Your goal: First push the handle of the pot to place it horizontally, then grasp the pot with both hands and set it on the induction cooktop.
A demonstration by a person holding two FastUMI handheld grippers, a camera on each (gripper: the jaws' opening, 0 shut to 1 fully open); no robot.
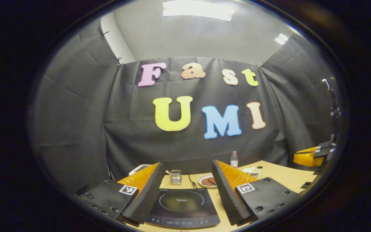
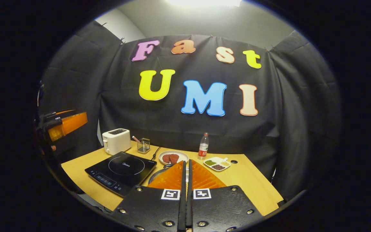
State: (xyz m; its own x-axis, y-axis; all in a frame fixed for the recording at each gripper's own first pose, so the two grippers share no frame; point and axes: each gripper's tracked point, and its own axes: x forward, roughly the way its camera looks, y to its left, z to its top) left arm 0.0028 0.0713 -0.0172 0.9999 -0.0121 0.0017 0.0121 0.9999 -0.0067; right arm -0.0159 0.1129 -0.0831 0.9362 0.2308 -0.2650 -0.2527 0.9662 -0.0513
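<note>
Above the induction cooktop in left gripper view, left gripper fingers spread wide, gripping nothing, plate beyond; over the table in right gripper view, right gripper fingers together on nothing, pot rim behind them, beside cooktop, toaster at rear.

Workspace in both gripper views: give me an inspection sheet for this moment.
Surface: wooden table.
Job's things: induction cooktop, bare top; pot rim just visible behind the right gripper's fingers.
Clutter: toaster, wire holder, plate of patties, bottle, divided dish.
Grippers: left gripper open above the cooktop; right gripper shut, empty.
Cables: cord behind the cooktop.
Surroundings: black cloth wall.
</note>
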